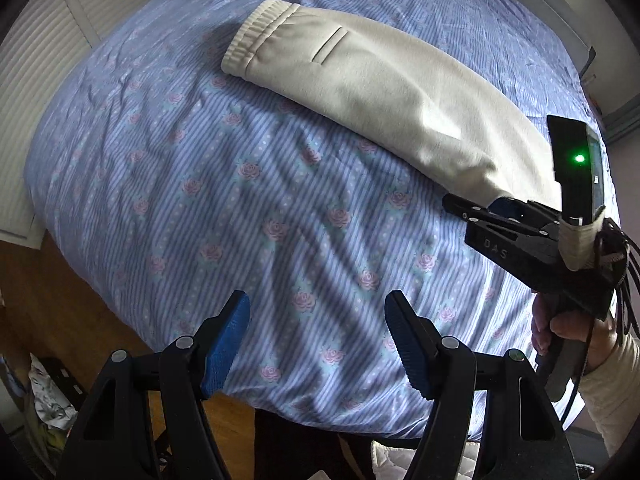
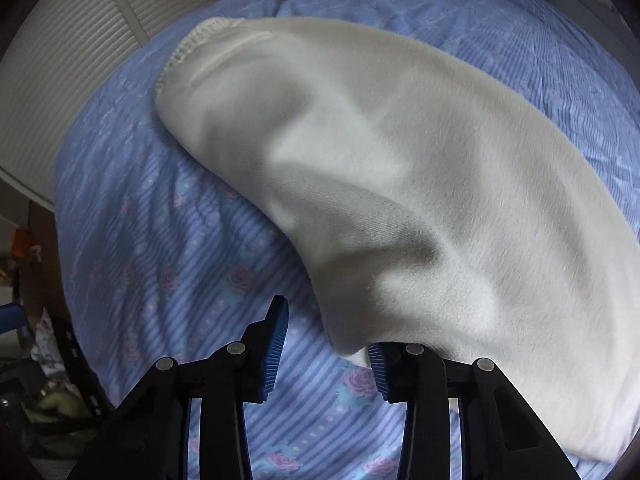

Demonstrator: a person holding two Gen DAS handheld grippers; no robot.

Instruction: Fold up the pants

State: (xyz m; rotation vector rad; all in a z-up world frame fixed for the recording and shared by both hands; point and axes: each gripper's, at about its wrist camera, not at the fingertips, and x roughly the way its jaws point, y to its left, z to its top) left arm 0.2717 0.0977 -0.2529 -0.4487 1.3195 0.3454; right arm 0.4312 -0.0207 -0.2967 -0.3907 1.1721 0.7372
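Cream pants [image 1: 380,80] lie folded lengthwise on the bed, with the elastic waistband [image 1: 256,36] at the far left and a welt pocket facing up. My left gripper [image 1: 316,344] hovers open over the bare sheet near the bed's front edge, nothing between its blue pads. My right gripper [image 1: 476,202] is at the leg end of the pants. In the right wrist view the pants [image 2: 400,160] fill the frame. Their lower edge drapes over the right pad of my right gripper [image 2: 326,328]. The left pad stands clear of the cloth, with sheet showing in the gap.
A blue striped sheet with pink roses [image 1: 240,200] covers the bed. Slatted doors [image 1: 36,80] stand behind it at the left. Wooden floor and clutter [image 1: 48,400] lie past the bed's near-left edge. A hand in a cream sleeve [image 1: 568,332] holds the right gripper.
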